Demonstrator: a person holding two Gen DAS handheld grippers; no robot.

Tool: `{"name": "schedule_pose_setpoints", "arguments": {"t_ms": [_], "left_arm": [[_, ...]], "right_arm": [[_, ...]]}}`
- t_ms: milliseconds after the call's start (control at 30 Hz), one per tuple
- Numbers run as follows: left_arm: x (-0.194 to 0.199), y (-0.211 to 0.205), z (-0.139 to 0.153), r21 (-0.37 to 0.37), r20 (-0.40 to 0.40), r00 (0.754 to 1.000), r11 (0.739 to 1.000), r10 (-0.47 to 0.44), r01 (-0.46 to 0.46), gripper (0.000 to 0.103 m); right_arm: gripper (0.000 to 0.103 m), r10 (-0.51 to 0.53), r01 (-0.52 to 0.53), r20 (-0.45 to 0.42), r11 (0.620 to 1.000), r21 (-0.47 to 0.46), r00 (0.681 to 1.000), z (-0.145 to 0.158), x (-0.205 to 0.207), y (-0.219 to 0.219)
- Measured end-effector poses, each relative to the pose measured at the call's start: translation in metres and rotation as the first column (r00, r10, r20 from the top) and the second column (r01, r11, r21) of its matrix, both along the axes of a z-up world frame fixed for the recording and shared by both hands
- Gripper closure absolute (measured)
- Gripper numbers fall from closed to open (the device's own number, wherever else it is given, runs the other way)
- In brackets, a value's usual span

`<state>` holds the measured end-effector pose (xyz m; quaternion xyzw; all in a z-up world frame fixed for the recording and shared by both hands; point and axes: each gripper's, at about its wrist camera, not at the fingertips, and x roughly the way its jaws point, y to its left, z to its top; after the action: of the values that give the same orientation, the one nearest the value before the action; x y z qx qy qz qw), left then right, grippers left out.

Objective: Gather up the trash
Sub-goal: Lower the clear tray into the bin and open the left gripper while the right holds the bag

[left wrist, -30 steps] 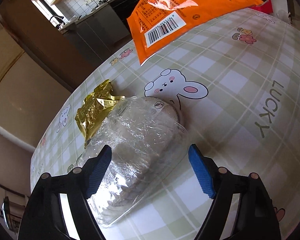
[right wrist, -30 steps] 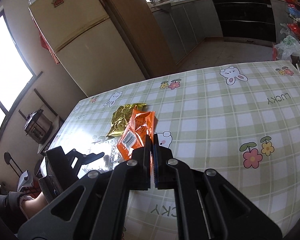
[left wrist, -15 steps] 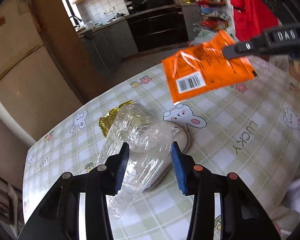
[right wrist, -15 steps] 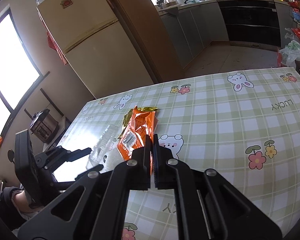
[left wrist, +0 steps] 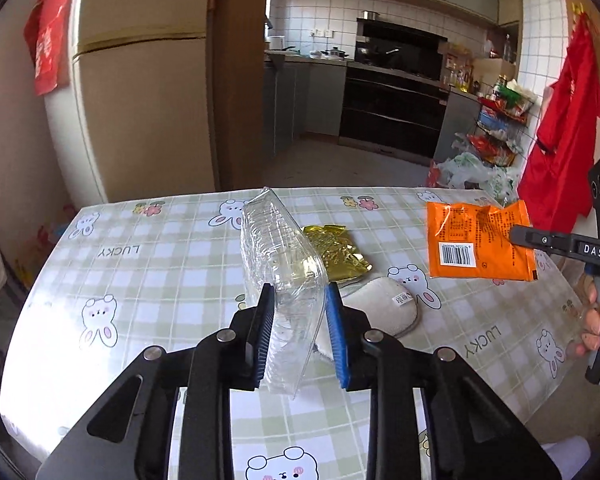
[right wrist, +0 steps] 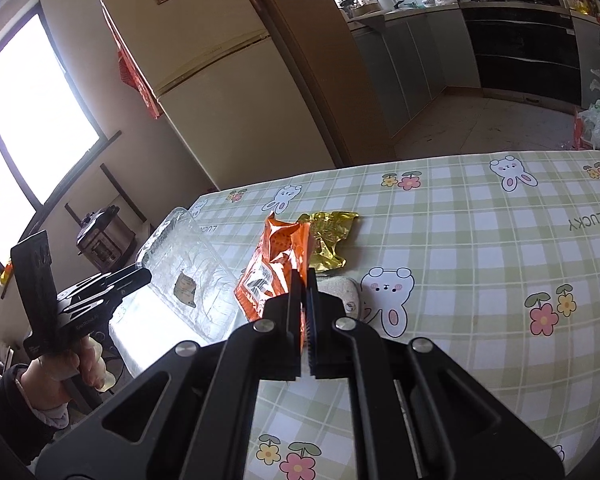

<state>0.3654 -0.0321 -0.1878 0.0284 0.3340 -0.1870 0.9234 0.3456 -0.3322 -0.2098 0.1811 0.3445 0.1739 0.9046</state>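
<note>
While closing on clear plastic tray (left wrist: 282,264), left gripper (left wrist: 300,332) holding it pinched between blue pads above checked tablecloth (left wrist: 180,264); right gripper (right wrist: 305,320) clamped tight on orange wrapper (right wrist: 278,268), gold wrapper (left wrist: 336,252) flat beyond tray.

"LUCKY" on the tablecloth (left wrist: 120,251) (printed twice), "DAS" on the right tool (left wrist: 518,236) — barcode on the orange packet (left wrist: 478,246)
</note>
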Motion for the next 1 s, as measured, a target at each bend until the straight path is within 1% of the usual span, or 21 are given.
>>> {"name": "schedule_pose_setpoints", "arguments": {"t_ms": [133, 233, 267, 333, 367, 567, 667, 733, 867, 1000], "left_arm": [[-0.003, 0.022, -0.001, -0.056, -0.047, 0.998, 0.997, 0.043, -0.046, 0.077], [-0.003, 0.028, 0.000, -0.045, -0.071, 0.995, 0.996, 0.071, -0.074, 0.077], [-0.001, 0.030, -0.001, -0.041, -0.091, 0.993, 0.996, 0.080, -0.084, 0.078], [0.002, 0.034, -0.005, -0.060, -0.128, 0.987, 0.993, 0.093, -0.101, 0.078], [0.002, 0.036, -0.005, -0.070, -0.133, 0.987, 0.992, 0.095, -0.105, 0.078], [0.000, 0.044, -0.007, -0.094, -0.116, 0.989, 0.990, 0.096, -0.108, 0.079], [-0.005, 0.047, -0.002, -0.116, -0.092, 0.990, 0.987, 0.102, -0.113, 0.080], [-0.010, 0.048, 0.003, -0.116, -0.081, 0.992, 0.988, 0.094, -0.103, 0.080], [-0.027, 0.051, 0.018, -0.117, -0.060, 0.994, 0.989, 0.088, -0.094, 0.080], [-0.055, 0.058, 0.034, -0.118, -0.042, 0.996, 0.989, 0.085, -0.089, 0.080]], "right_arm": [[0.097, 0.008, -0.008, -0.008, 1.000, 0.000, 1.000, 0.000, 0.002, 0.006], [0.097, 0.014, -0.014, -0.010, 1.000, -0.006, 1.000, 0.001, 0.003, 0.011], [0.097, 0.015, -0.015, -0.009, 1.000, -0.007, 1.000, 0.001, 0.003, 0.012], [0.097, 0.017, -0.017, -0.007, 1.000, -0.009, 1.000, 0.003, 0.003, 0.013], [0.097, 0.018, -0.018, -0.006, 1.000, -0.012, 1.000, 0.004, 0.004, 0.014], [0.097, 0.020, -0.020, -0.008, 1.000, -0.013, 1.000, 0.006, 0.003, 0.017], [0.097, 0.026, -0.026, -0.003, 0.999, -0.019, 1.000, 0.011, -0.001, 0.020], [0.097, 0.029, -0.029, 0.003, 0.999, -0.023, 1.000, 0.015, -0.003, 0.022], [0.097, 0.036, -0.035, 0.019, 0.999, -0.020, 0.999, 0.026, -0.014, 0.027], [0.097, 0.048, -0.046, 0.049, 0.999, -0.025, 0.998, 0.044, -0.030, 0.036]]}}
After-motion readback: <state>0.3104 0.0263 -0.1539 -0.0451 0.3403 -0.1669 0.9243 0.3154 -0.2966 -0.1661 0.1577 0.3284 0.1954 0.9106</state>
